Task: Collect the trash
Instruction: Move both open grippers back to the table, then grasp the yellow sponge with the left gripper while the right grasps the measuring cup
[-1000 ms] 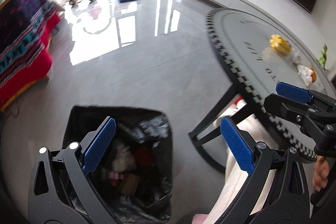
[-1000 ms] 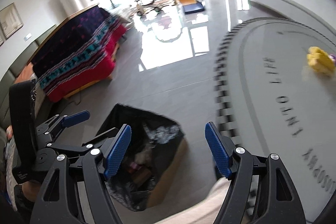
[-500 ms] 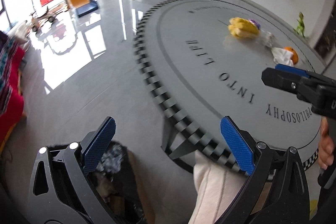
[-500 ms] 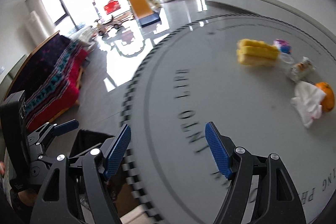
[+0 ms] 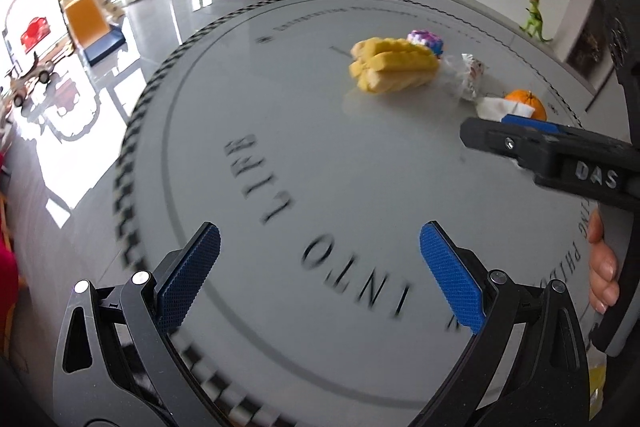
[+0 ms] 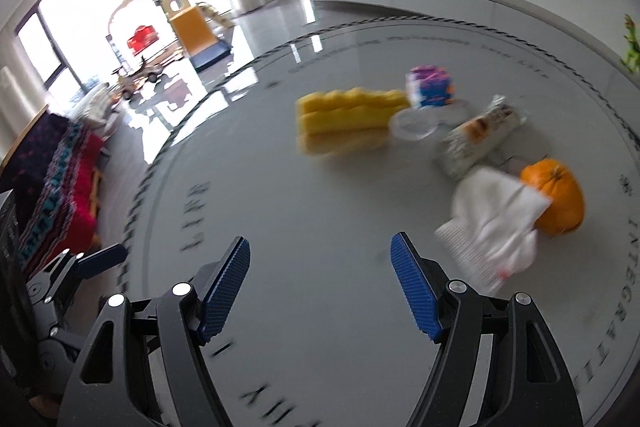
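Round table (image 6: 320,211) seen from both wrist cameras; its lettering is motion-blurred and partly cut off. Right gripper (image 6: 320,283) and left gripper (image 5: 320,269) hover above it, both spread wide and empty. The trash lies at the far right: a white tissue (image 6: 496,227) touching an orange (image 6: 558,199), and a crumpled wrapper (image 6: 480,139) whose long axis runs diagonally beside a yellow sponge (image 6: 344,123). The blur hides finer detail.
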